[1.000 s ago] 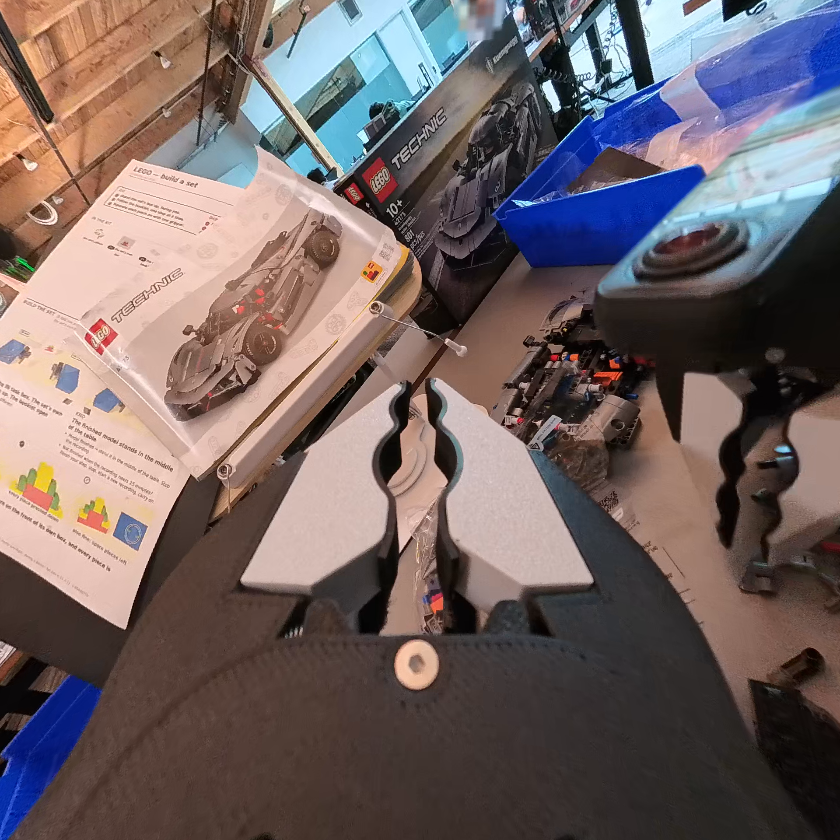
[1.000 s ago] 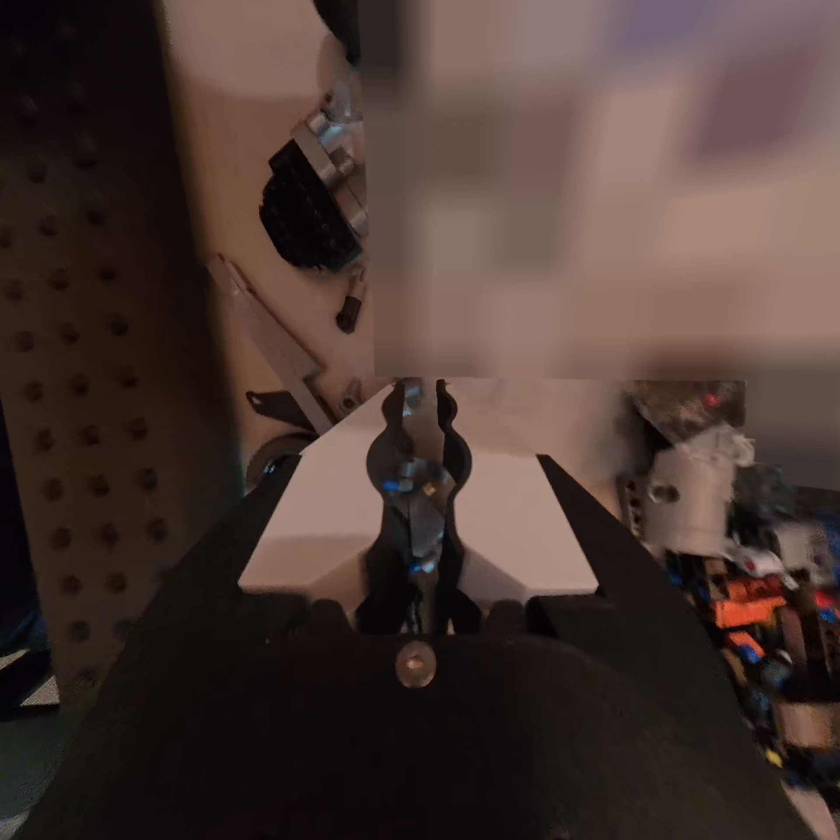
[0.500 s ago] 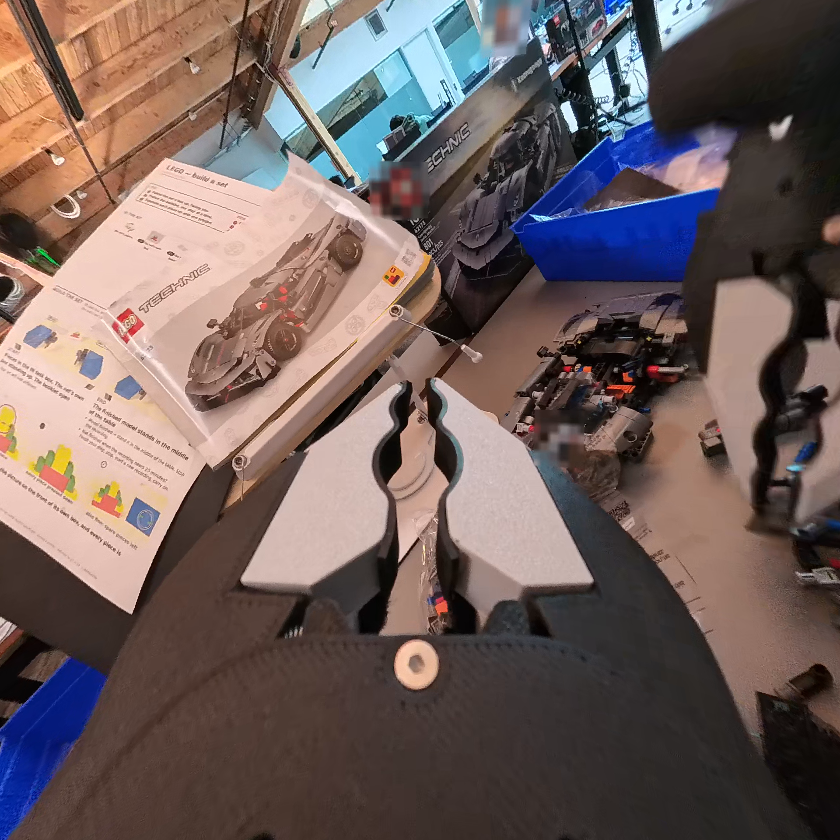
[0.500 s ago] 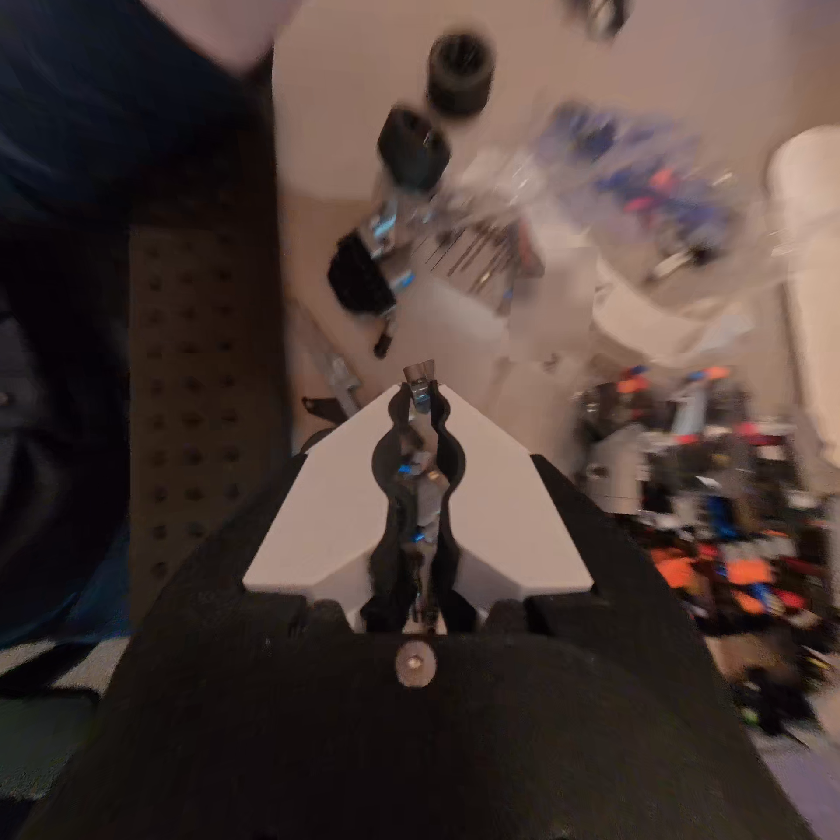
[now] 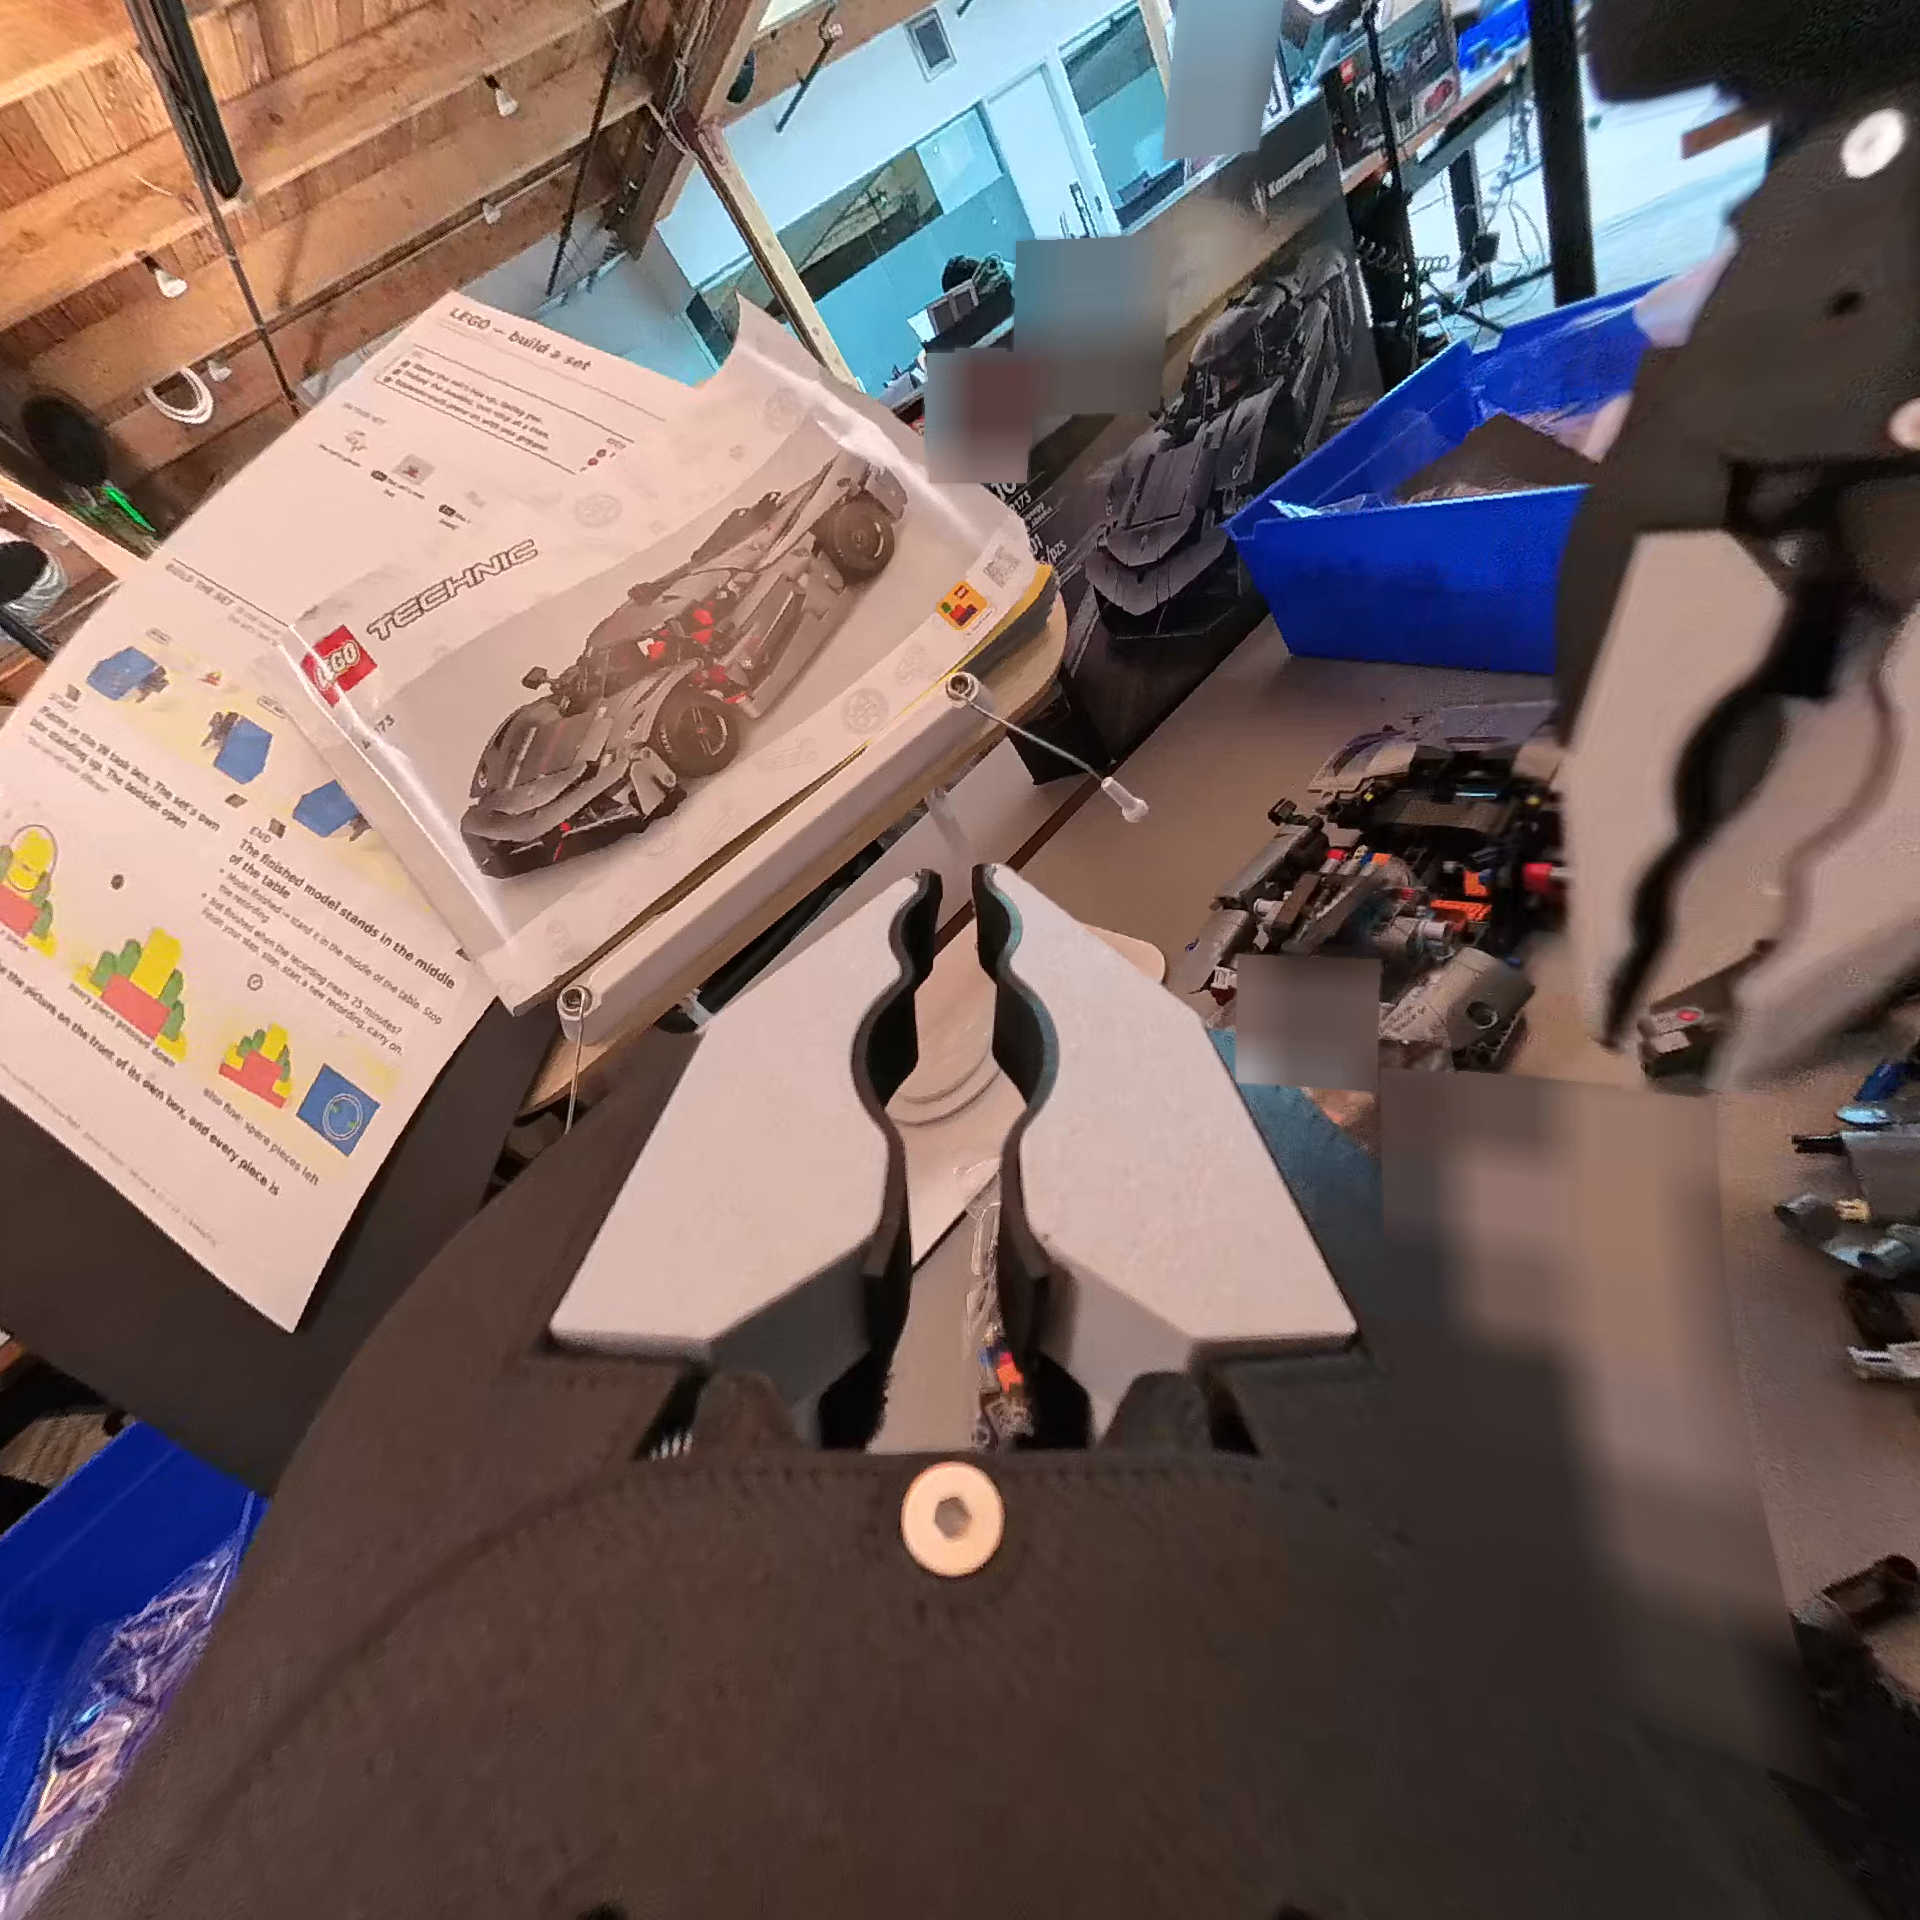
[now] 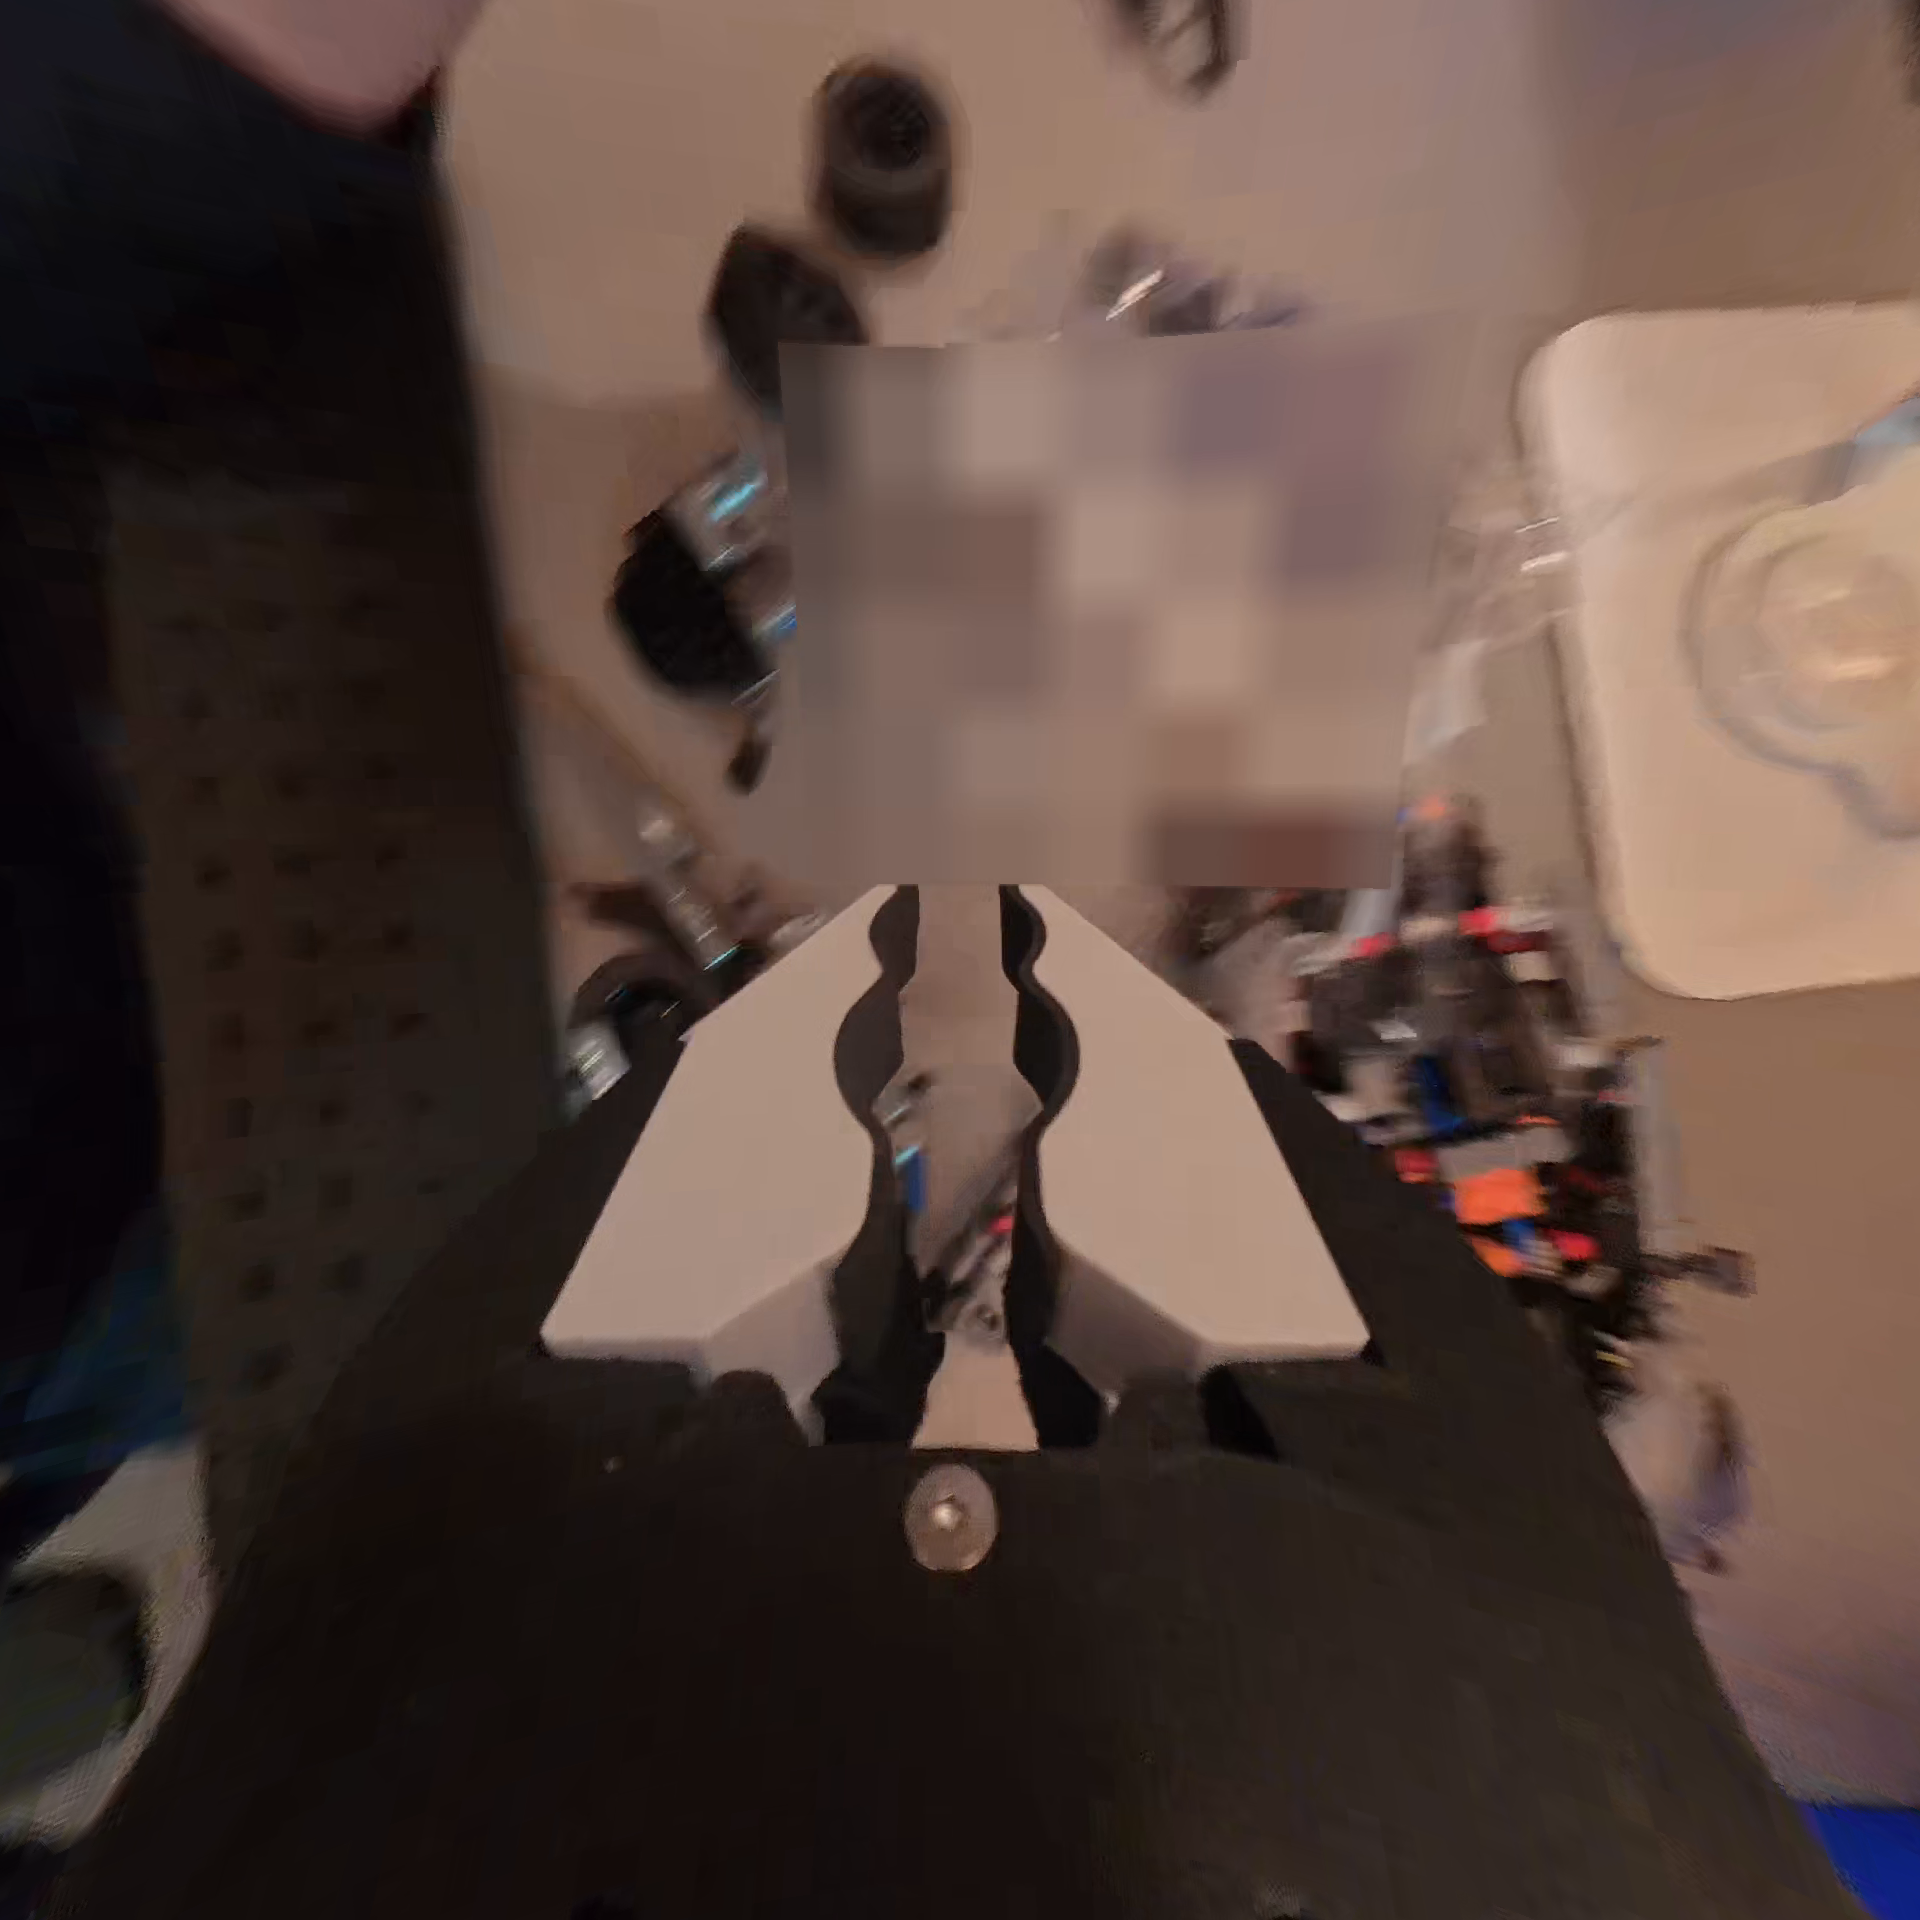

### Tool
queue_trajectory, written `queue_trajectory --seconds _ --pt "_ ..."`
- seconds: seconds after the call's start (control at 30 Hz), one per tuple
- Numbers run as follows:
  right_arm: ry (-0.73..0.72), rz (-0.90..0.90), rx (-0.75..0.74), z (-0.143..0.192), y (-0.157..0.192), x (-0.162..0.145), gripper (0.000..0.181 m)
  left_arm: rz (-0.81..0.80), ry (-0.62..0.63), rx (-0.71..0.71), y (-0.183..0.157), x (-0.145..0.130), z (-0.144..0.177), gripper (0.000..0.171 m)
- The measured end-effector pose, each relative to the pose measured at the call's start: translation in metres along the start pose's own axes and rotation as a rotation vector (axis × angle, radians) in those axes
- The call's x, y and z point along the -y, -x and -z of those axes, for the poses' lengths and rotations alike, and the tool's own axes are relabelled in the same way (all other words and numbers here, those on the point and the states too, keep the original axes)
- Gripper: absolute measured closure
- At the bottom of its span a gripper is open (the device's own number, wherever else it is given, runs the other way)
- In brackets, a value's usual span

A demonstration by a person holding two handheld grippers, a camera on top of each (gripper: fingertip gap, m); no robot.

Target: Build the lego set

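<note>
In the left wrist view, the left hand-held gripper hovers empty with its jaws a narrow gap apart, tilted up toward the white instruction booklet with a grey car picture propped on a stand, probably so it can be read; the dark grey, half-built lego car lies on the grey bench near a blue plastic bin. In the blurred right wrist view, the right hand-held gripper points down over the bench, jaws slightly parted and apparently empty, loose black wheels beyond it.
</note>
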State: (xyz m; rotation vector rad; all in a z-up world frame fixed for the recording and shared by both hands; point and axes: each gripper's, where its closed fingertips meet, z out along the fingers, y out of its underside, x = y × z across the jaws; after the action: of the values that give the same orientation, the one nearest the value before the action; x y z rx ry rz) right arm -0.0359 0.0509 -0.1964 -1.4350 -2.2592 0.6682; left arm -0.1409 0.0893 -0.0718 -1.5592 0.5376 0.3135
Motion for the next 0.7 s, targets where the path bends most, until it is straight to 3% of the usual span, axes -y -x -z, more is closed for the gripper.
queue_trajectory --seconds 0.13,0.23,0.3,0.53,0.6,0.7 --pt "0.16 0.094 0.084 -0.034 0.024 -0.035 0.161 -0.021 0.008 -0.012 -0.007 0.002 -0.003 0.167" --pt "0.179 0.113 0.129 -0.051 0.031 -0.039 0.162 -0.031 0.014 -0.017 -0.01 -0.001 -0.004 0.167" --pt "0.22 0.119 0.136 -0.057 0.032 -0.046 0.181 -0.021 0.014 -0.017 -0.009 -0.002 -0.005 0.167" --pt "0.115 0.111 0.145 -0.043 0.032 -0.03 0.181 -0.016 0.005 -0.019 -0.008 0.0 -0.004 0.166" --pt "0.163 0.127 0.128 -0.046 0.028 -0.037 0.16 -0.015 0.003 -0.021 -0.008 0.0 -0.003 0.166" --pt "0.214 0.136 0.14 -0.057 0.029 -0.043 0.157 -0.013 0.003 -0.021 -0.008 0.0 -0.003 0.166"
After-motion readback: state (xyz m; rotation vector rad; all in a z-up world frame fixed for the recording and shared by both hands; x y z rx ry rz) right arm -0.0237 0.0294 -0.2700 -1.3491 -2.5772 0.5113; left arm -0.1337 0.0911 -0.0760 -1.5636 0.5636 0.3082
